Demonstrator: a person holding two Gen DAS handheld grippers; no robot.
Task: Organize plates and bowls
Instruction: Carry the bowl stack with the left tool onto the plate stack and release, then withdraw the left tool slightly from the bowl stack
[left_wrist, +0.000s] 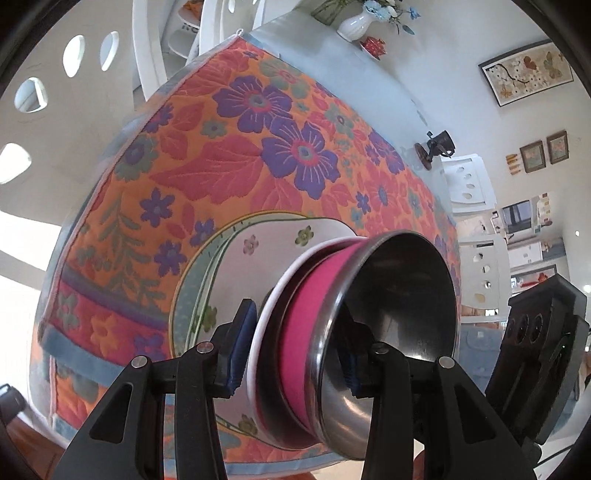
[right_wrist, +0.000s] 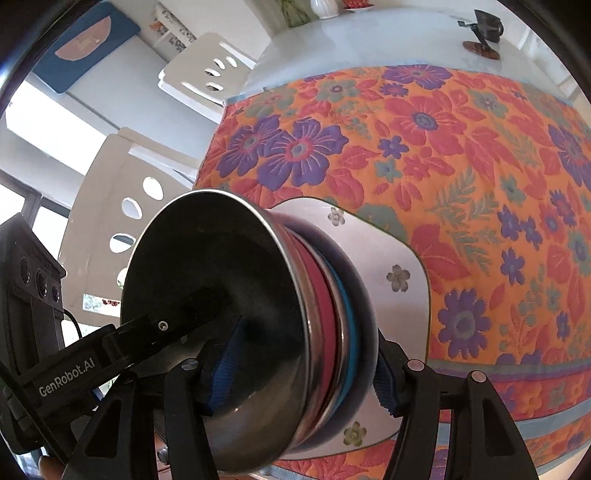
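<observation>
We are looking at a stack of bowls (left_wrist: 354, 332) sitting on a white plate (left_wrist: 236, 266) with small flower prints, which is resting on the floral quilted cloth (left_wrist: 207, 155) covering the table (left_wrist: 332, 55). The top bowl is steel with a dark, shiny interior; beneath it we are seeing a pink band and a white rim in the left wrist view, and a red band and a blue band in the right wrist view. The left hand-held gripper (left_wrist: 295, 350) is closing narrowly on the stack of bowls, with one blue pad (left_wrist: 242, 347) outside against the white rim and the other inside the steel bowl. The right hand-held gripper (right_wrist: 303, 365) is likewise clamping the same stack from the opposite side, with one blue pad (right_wrist: 225, 365) inside the steel bowl and the other against the outer wall near the plate. Farther back on the table, a white vase (left_wrist: 356, 24) with flowers is standing.
</observation>
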